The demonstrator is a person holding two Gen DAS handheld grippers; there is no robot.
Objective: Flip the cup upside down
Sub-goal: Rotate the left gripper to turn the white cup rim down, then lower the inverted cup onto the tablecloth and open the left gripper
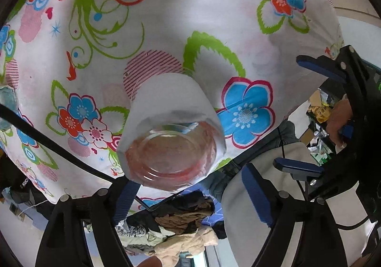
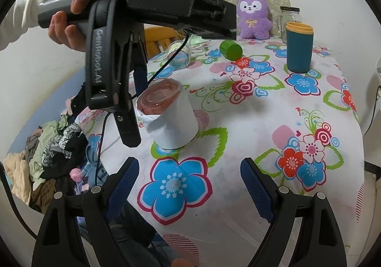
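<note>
Cup already base-up on the desk, left tool beside it

From my right tool (image 2: 189,186), which sits spread and empty nearest me, the cup (image 2: 167,114) stands just beyond the big blue flower (image 2: 175,189) on the floral desk (image 2: 262,195), mouth down and reddish base up. It looks like clear glass under a white paper sleeve, so I judge it stiff, breakable and slick; I'd hold it across the wrapped sides. My left tool (image 1: 193,198) is spread with the cup between its pads (image 2: 140,78), one just beside the wall; I can't tell if it touches. Farther back sit a green cup (image 2: 231,49) and a teal tumbler (image 2: 299,47)
</note>
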